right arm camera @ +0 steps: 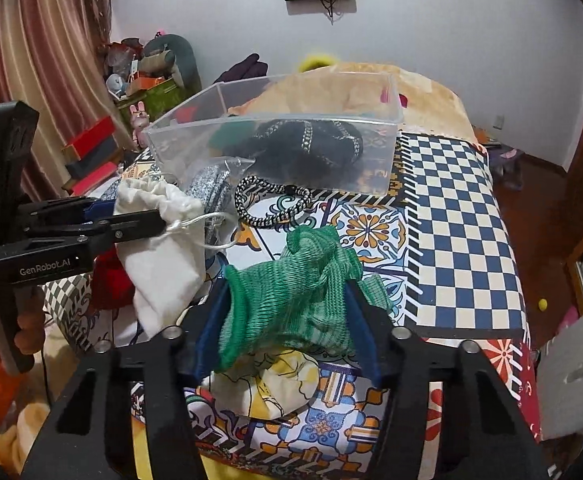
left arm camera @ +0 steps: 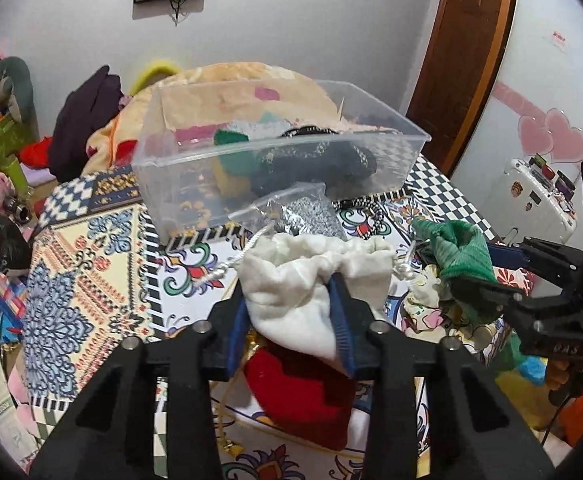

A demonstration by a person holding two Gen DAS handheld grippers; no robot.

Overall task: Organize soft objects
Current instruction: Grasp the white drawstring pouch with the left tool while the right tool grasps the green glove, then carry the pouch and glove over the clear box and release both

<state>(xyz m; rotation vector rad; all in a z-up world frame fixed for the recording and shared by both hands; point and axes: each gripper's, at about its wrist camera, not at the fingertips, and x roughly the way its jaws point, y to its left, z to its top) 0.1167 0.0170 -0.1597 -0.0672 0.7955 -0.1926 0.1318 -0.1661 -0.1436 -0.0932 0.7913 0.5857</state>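
Left wrist showed the left gripper (left arm camera: 291, 312) clamping a white pouch (left arm camera: 311, 280), right gripper (right arm camera: 287, 316) pinching green mesh (right arm camera: 291, 292); bin (left arm camera: 371, 136) partly filled, several bits left.

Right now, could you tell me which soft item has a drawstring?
The white pouch in the left gripper; the right gripper's green mesh has none.

White pouch (left arm camera: 291, 280) held aloft, green mesh bag (right arm camera: 291, 292) — pinched, crumpled

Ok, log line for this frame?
left hand-held gripper: holds white pouch | right hand-held gripper: holds green mesh | clear bin: ahead
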